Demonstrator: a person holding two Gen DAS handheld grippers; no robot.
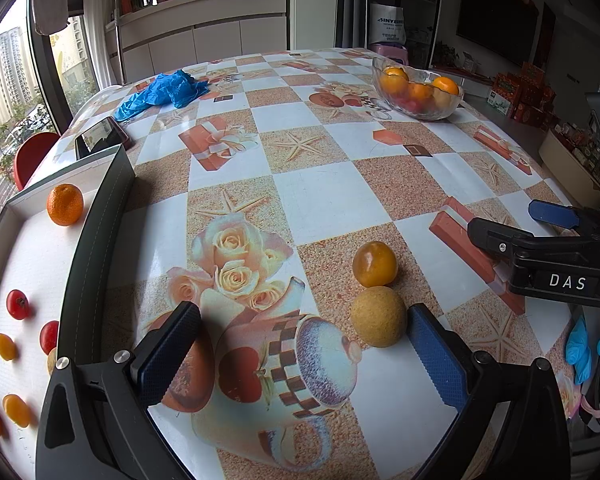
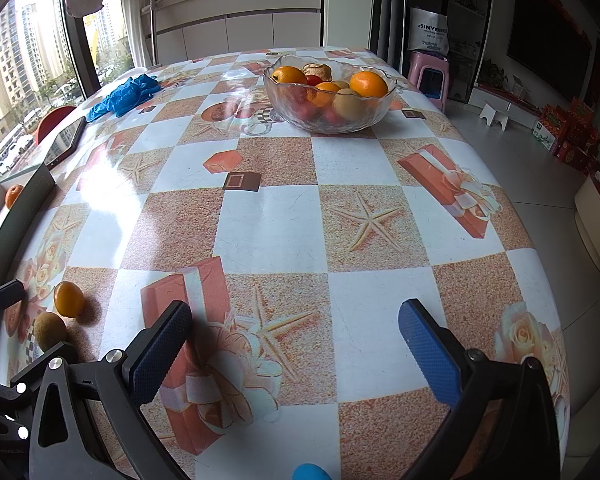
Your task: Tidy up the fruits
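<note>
My left gripper (image 1: 304, 344) is open and empty, low over the table. A yellow-brown round fruit (image 1: 378, 317) lies on the cloth just beside its right finger (image 1: 436, 360). A glossy orange fruit (image 1: 375, 264) touches it from behind. Both also show in the right wrist view, the orange one (image 2: 69, 299) and the brown one (image 2: 50, 330). A white tray (image 1: 28, 264) at the left holds an orange (image 1: 65, 204), red fruits (image 1: 17, 304) and small yellow ones (image 1: 5, 347). My right gripper (image 2: 296, 344) is open and empty; in the left wrist view it (image 1: 540, 224) sits right of the fruits.
A glass bowl (image 2: 329, 94) full of oranges and other fruit stands at the far side of the table; it also shows in the left wrist view (image 1: 418, 88). A blue glove (image 1: 162, 92) and a tablet (image 1: 102, 136) lie at the far left. The table edge drops off at the right.
</note>
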